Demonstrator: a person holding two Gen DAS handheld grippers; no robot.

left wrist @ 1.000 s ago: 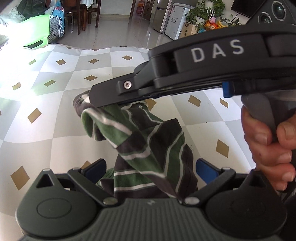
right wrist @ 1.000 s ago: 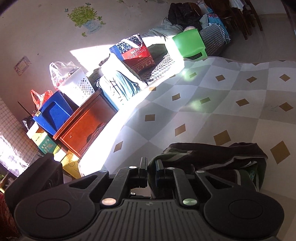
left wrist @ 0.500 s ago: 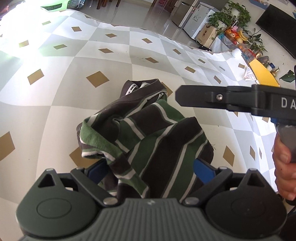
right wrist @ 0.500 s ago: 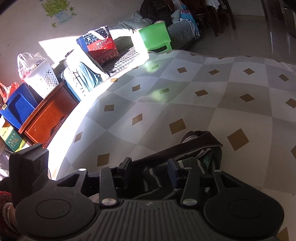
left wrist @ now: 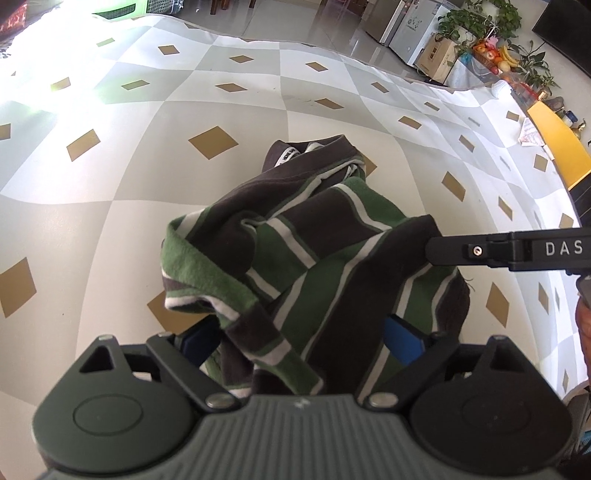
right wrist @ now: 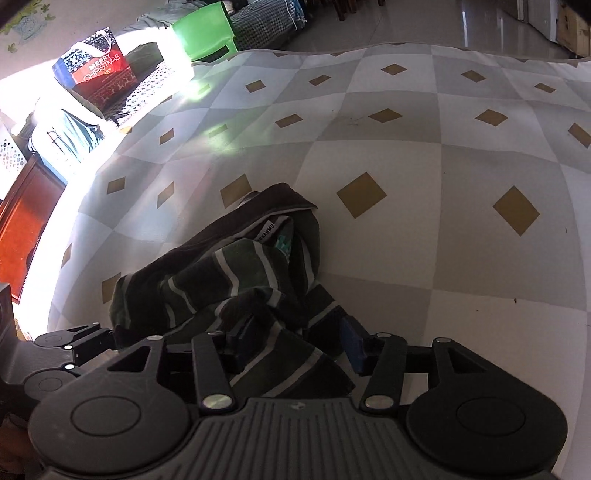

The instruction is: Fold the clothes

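- The left gripper (left wrist: 301, 338) points steeply down over a crumpled green, brown and white striped shirt (left wrist: 317, 254); its jaws stand wide and have just been closing a little, the blue pads on either side of the cloth, and the pictures do not show them pressing it.
- The right gripper (right wrist: 297, 341) also tilts down at the same shirt (right wrist: 236, 280); its jaws have just been opening and stand partly apart, with a fold of the cloth draped between the blue pads and no visible pinch.
- In the left wrist view the right gripper (left wrist: 436, 253) reaches in level from the right edge, its black finger marked "DAS", the tip at the shirt's dark upper fold; a bit of the person's hand (left wrist: 583, 332) shows below it at the frame edge.
- The shirt lies bunched in a heap on a grey-and-white chequered mat (left wrist: 110, 229) with gold diamonds, its brown collar with a label (left wrist: 286, 157) turned away from the left gripper.
- Around the mat, seen from the right wrist: a green plastic chair (right wrist: 205, 35), a red and blue "Merry Christmas" gift bag (right wrist: 98, 72), and a reddish wooden cabinet (right wrist: 22, 221) at the left edge.
- From the left wrist: potted plants (left wrist: 480, 18), a cardboard box (left wrist: 437, 61) and fruit (left wrist: 495, 55) beyond the mat's far right edge, all well apart from the shirt.
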